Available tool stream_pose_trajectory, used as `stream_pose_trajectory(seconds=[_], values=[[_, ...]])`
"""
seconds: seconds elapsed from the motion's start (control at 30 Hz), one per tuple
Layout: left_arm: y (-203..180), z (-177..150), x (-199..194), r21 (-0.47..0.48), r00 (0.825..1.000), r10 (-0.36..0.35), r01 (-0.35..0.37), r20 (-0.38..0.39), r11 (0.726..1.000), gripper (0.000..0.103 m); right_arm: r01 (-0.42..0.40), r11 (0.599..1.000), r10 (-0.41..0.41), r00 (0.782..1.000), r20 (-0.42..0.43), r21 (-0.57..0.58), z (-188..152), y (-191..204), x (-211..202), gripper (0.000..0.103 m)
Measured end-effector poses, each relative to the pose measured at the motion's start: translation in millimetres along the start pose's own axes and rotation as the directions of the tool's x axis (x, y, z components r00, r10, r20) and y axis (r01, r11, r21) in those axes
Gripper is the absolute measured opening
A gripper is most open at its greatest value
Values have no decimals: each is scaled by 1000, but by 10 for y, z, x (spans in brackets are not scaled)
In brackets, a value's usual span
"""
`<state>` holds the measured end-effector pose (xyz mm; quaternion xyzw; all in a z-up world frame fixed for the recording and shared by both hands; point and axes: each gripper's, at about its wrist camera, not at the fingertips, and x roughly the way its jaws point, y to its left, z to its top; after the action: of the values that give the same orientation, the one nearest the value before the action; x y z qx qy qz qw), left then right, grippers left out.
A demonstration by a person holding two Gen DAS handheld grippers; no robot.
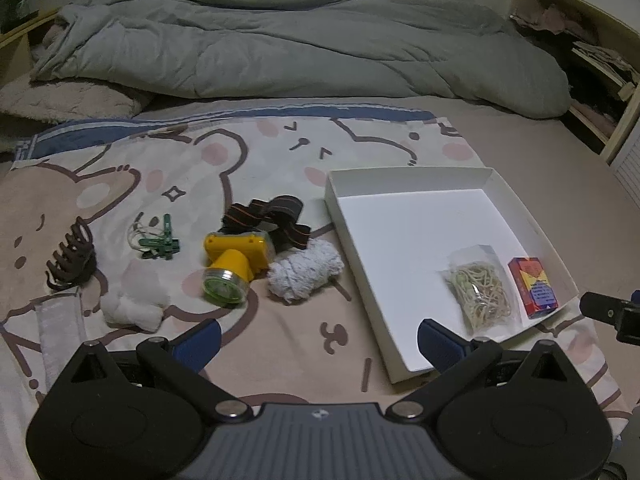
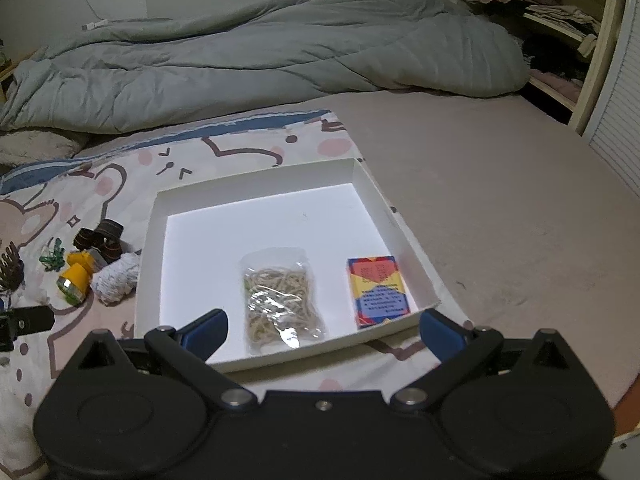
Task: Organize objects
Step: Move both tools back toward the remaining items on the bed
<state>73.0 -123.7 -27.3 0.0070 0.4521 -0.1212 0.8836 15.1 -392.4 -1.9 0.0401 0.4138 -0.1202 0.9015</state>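
Note:
A shallow white box [image 1: 400, 184] [image 2: 256, 186] lies on the bed and holds a clear bag of rubber bands [image 1: 480, 294] [image 2: 280, 300] and a small red and blue card box [image 1: 532, 286] [image 2: 378, 290]. Left of it lie a yellow headlamp with a dark strap [image 1: 234, 260] [image 2: 78, 272], a white yarn bundle [image 1: 302, 270] [image 2: 116, 278], green clips [image 1: 160, 240] [image 2: 52, 258], a brown hair claw [image 1: 72, 258] [image 2: 10, 270] and white wadded cloth [image 1: 134, 304]. My left gripper [image 1: 320, 340] hovers open near the box's front left corner. My right gripper [image 2: 323, 332] is open over the box's front edge.
A cartoon-bear sheet [image 1: 200, 168] covers the bed's left part, bare beige mattress [image 2: 500, 200] lies to the right. A grey duvet [image 1: 300, 48] is heaped at the back. Wooden shelves with clothes [image 2: 560, 20] stand at far right. A white fabric strip [image 1: 60, 332] lies near the left gripper.

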Motion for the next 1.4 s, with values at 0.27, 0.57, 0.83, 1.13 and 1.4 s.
stream_pose_trajectory(seconds=[0.27, 0.57, 0.83, 1.13, 1.4], values=[[396, 75, -103, -61, 998, 49, -48, 27, 997, 103, -51, 999, 51, 999, 16, -7, 165, 315, 82, 103], [917, 152, -243, -118, 992, 111, -103, 63, 988, 103, -103, 993, 104, 995, 13, -58, 275, 793, 203, 103], [1325, 133, -355, -160, 985, 155, -141, 79, 977, 103, -167, 980, 169, 985, 15, -106, 329, 1249, 277, 103], [1743, 36, -459, -182, 970, 226, -207, 91, 961, 103, -228, 960, 233, 972, 18, -161, 359, 1669, 366, 103], [2008, 8, -415, -184, 951, 302, -285, 72, 941, 103, -257, 949, 263, 965, 10, -181, 391, 1901, 470, 103]])
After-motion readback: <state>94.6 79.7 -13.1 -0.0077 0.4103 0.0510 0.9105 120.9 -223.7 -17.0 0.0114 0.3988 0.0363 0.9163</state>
